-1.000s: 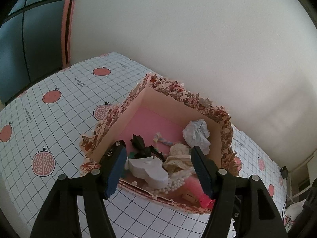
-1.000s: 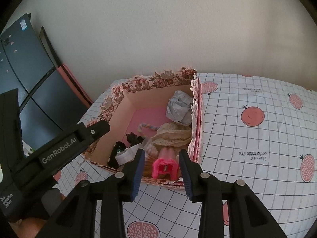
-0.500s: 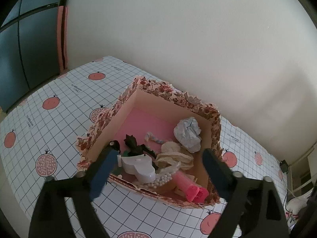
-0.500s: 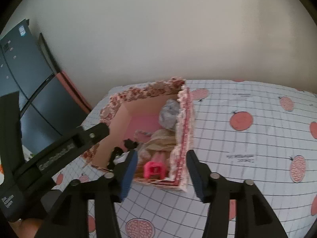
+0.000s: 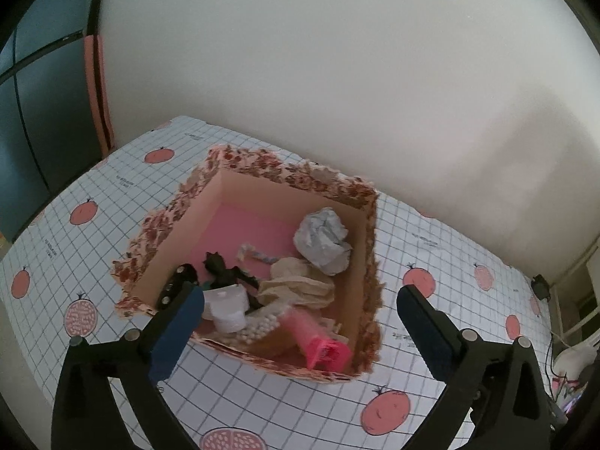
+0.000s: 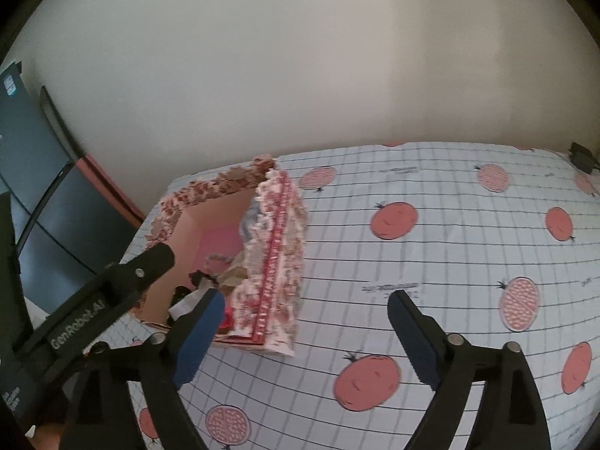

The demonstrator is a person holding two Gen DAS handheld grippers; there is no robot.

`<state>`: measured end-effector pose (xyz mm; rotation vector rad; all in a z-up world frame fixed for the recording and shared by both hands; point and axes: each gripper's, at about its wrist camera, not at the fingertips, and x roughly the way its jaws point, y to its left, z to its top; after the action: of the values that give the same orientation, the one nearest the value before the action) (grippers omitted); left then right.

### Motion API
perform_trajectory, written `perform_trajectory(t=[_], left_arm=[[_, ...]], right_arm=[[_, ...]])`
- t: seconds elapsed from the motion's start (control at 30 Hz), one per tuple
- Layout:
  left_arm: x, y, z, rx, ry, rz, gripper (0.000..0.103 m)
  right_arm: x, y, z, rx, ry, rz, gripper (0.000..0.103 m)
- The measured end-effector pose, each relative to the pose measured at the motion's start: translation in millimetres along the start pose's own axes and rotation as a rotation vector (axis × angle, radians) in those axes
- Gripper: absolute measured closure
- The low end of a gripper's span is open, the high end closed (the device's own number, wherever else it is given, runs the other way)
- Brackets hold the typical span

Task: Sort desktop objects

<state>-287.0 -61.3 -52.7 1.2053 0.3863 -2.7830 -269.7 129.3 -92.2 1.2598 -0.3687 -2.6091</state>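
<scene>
A: Report the condition of both tools.

B: The left gripper (image 5: 296, 322) is standing with its jaws spread wide and is holding nothing. It is hovering above the near rim of the floral box (image 5: 240, 167). The right gripper (image 6: 305, 332) is likewise standing fully parted and is gripping nothing; it is hanging over the tablecloth (image 6: 450, 247), just beside the box's (image 6: 281, 262) right wall.

A: Where is the box sitting?

B: It is resting on the pomegranate-print tablecloth (image 5: 56, 232) near the table's far left corner, close to the wall.

A: List the contents.

B: Inside, a crumpled paper ball (image 5: 322, 240) is lying against the right wall. A beige cloth (image 5: 300, 285) is lying just in front of it. A pink plastic piece (image 5: 318, 345) is occupying the near right corner, with a string of white beads (image 5: 260, 324) beside it. A white heart-shaped case (image 5: 227, 307) and a black leafy item (image 5: 225, 272) are sitting toward the near left. A small black device (image 5: 176, 285) is leaning on the left wall.
</scene>
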Motion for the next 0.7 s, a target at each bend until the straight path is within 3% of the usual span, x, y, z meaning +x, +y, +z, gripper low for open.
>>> perform_trajectory(t=[0.2, 0.53, 0.7], left_arm=[[1.1, -17.5, -3.5, 0.005, 0.016, -0.007, 0.000], [-1.8, -55.4, -12.9, 0.093, 0.028, -0.007, 0.000], [-5.2, -69.1, -20.8, 0.118, 0.061, -0.041, 0.000]], right_arm=[[-12.6, -23.9, 3.9, 0.011, 0.000, -0.025, 0.000], [-33.2, -56.4, 4.8, 0.036, -0.005, -0.049, 0.000], [-49.2, -66.0, 4.8, 0.037, -0.015, -0.054, 0.000]])
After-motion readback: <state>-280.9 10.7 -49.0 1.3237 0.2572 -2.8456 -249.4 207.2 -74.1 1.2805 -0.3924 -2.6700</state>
